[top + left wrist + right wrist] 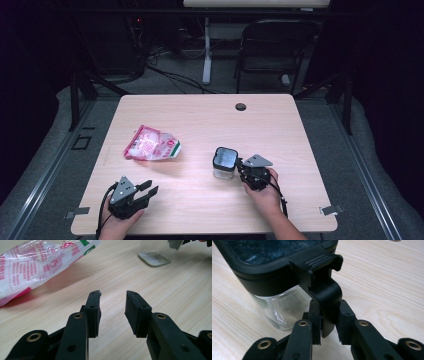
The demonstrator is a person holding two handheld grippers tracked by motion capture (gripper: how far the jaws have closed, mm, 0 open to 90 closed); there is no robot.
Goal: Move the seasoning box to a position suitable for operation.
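Wooden table (280, 125); pink-white bag (151, 144), its print unreadable.

Clear glass jar (224, 163) with black latched lid, upright on table, right of centre

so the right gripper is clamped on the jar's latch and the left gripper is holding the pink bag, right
Not quite: the left gripper holds nothing; its jaws stand apart over bare table, short of the pink bag, as the left gripper view shows. The right gripper does clamp the jar's latch.
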